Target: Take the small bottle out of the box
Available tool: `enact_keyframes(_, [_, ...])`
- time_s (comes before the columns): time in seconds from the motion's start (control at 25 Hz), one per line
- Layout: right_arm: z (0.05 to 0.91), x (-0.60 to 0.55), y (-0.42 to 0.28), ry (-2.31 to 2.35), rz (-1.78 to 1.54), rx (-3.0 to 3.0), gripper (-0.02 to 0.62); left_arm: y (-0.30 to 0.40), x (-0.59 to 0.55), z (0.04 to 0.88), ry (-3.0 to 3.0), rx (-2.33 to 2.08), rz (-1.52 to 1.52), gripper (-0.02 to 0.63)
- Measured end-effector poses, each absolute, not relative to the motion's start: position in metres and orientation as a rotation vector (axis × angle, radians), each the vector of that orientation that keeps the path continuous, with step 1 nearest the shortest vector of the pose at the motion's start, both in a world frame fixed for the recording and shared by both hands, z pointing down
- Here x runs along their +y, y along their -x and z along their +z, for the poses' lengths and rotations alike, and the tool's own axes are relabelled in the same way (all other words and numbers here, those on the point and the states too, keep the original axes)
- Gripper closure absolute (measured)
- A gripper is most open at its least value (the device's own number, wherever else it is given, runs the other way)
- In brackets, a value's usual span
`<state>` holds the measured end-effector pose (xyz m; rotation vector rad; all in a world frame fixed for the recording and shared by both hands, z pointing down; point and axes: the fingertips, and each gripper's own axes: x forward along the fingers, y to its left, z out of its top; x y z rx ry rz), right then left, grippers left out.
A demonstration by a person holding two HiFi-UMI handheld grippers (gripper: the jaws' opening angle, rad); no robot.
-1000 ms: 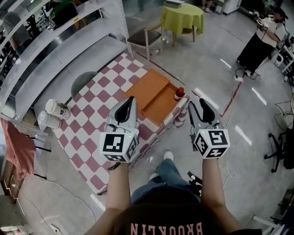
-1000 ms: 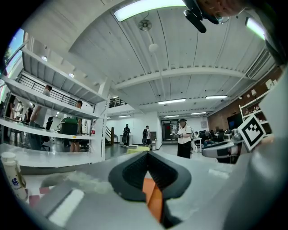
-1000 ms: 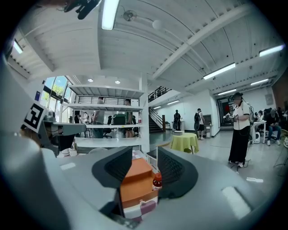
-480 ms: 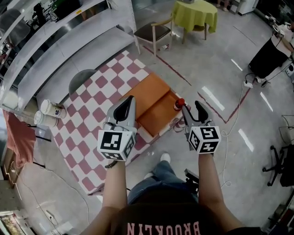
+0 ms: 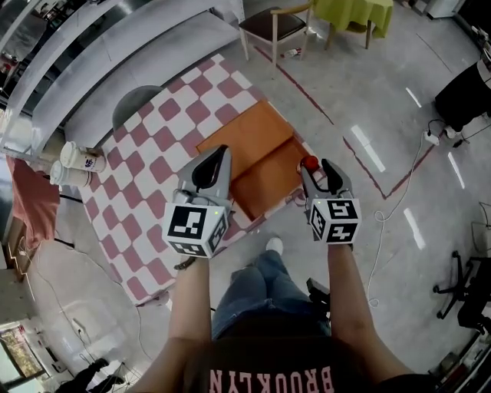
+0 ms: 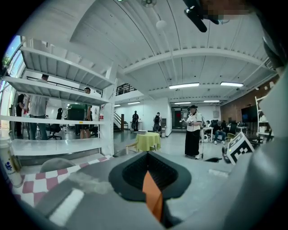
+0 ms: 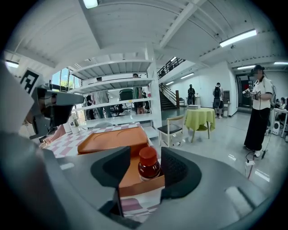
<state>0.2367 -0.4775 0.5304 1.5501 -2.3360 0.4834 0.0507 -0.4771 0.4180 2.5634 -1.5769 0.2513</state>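
An orange box (image 5: pixel 268 183) lies open on the checkered table, its lid (image 5: pixel 244 137) folded flat behind it. The small bottle (image 5: pixel 311 163), dark with a red cap, stands upright in the box's right corner. My right gripper (image 5: pixel 316 170) reaches it from the near side. In the right gripper view the bottle (image 7: pixel 149 164) stands between the jaws, which are closing; a gap shows on its left and the pads do not press it. My left gripper (image 5: pixel 221 156) hovers shut over the box's near left edge, holding nothing; only an orange sliver shows below its tips (image 6: pixel 146 170).
The checkered table (image 5: pixel 153 165) ends just in front of my legs. Two paper cups (image 5: pixel 75 160) stand at its far left. White shelving (image 5: pixel 115 61), a chair (image 5: pixel 278 24) and a green-clothed table (image 5: pixel 360 11) stand behind. A cable (image 5: pixel 418 157) runs over the floor at right.
My right gripper has come in from the right and now straddles the bottle. The left gripper has stayed over the box's near edge. The head view has shifted a little.
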Motion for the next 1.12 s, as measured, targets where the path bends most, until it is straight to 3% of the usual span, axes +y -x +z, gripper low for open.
enact_keyframes(0.48, [0.557,-0.494,-0.234,-1.544,0.415,-2.308,0.453,-0.043,-0.468,0.46,-2.49,-1.572,0.331,0.609])
enact_keyframes(1.12, [0.53,-0.49,-0.238,-1.675,0.422,-2.25,0.456,-0.028,-0.462,0.437,-2.535,-1.551,0.307,0.609])
